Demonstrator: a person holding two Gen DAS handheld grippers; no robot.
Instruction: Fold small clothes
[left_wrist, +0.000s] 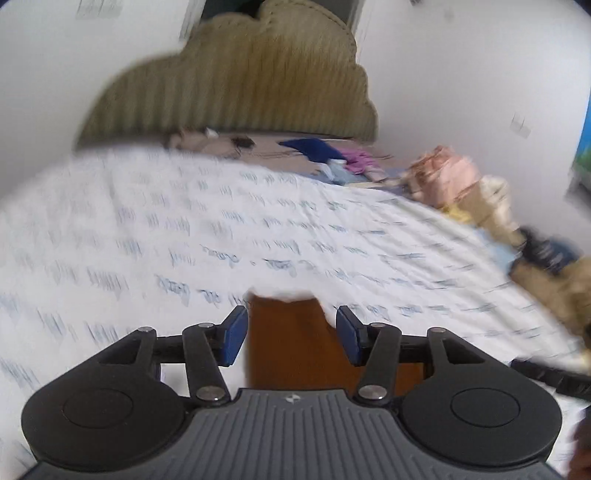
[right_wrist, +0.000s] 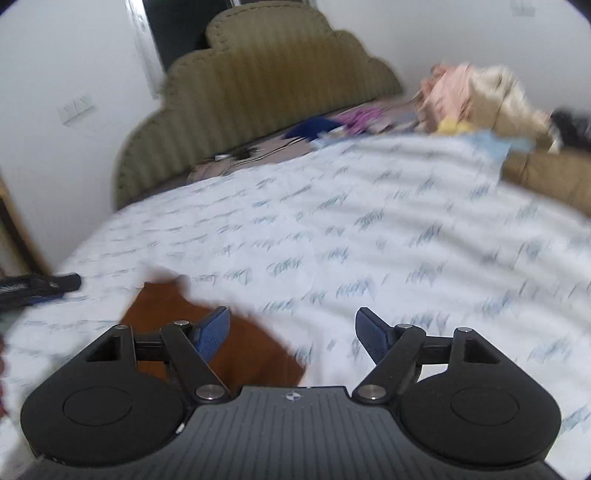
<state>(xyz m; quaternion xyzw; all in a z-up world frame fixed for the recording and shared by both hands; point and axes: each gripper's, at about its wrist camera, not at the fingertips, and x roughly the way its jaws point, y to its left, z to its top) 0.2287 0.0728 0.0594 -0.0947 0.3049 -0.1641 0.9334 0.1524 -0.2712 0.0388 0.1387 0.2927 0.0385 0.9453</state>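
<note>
A small rust-brown garment (left_wrist: 291, 347) lies flat on the white sheet with blue script print (left_wrist: 184, 221), close below both grippers. My left gripper (left_wrist: 291, 314) stands open above it, blue pads apart and nothing between them. In the right wrist view the same garment (right_wrist: 251, 343) lies under and behind the left-hand finger. My right gripper (right_wrist: 292, 314) is open wider, over bare sheet (right_wrist: 369, 221), and holds nothing. A black part of the other gripper shows at the edge of each view (left_wrist: 550, 376) (right_wrist: 37, 288). Both views are blurred.
An olive ribbed headboard (left_wrist: 240, 85) stands at the far end of the bed. Blue and purple clothes (left_wrist: 321, 151) lie near it. A heap of pink and beige clothes (left_wrist: 454, 177) sits at the far right, with a tan item (right_wrist: 550, 173) beside it.
</note>
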